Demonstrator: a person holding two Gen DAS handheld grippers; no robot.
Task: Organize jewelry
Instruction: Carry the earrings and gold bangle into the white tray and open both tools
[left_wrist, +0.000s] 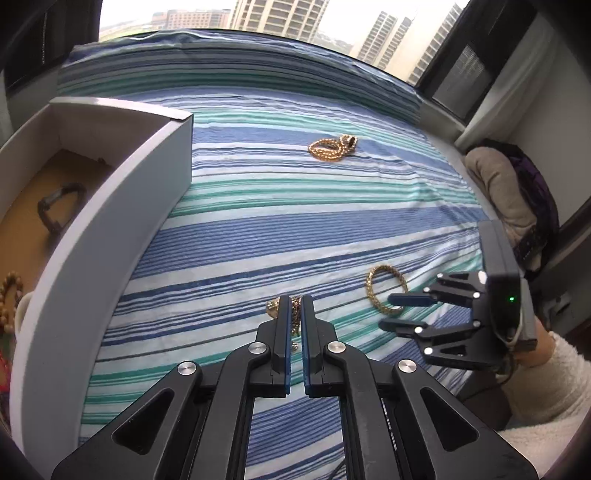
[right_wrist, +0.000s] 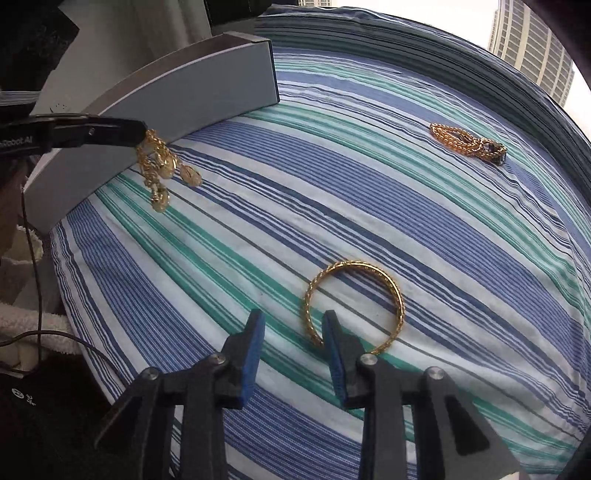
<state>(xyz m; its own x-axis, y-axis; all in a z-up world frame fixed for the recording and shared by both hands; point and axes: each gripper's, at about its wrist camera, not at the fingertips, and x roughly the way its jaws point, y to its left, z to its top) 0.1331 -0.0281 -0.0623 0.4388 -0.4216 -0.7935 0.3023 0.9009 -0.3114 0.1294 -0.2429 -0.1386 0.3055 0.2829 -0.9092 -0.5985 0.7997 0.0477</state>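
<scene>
My left gripper (left_wrist: 294, 301) is shut on a gold coin chain (left_wrist: 294, 318), which hangs from its tips above the striped bedsheet; it also shows in the right wrist view (right_wrist: 162, 170), dangling beside the box wall. My right gripper (right_wrist: 293, 319) is open, low over the sheet, its right finger (right_wrist: 334, 332) touching the near edge of a gold bangle (right_wrist: 354, 306). The bangle also shows in the left wrist view (left_wrist: 386, 290) next to the right gripper (left_wrist: 388, 312). A gold bead chain (left_wrist: 332, 147) lies farther back on the bed, also in the right wrist view (right_wrist: 467, 140).
A white open box (left_wrist: 110, 206) stands at the left, holding a dark bracelet (left_wrist: 59, 210) and wooden beads (left_wrist: 9, 299). A beige cushion (left_wrist: 498, 192) lies off the bed's right edge. Windows stand behind the bed.
</scene>
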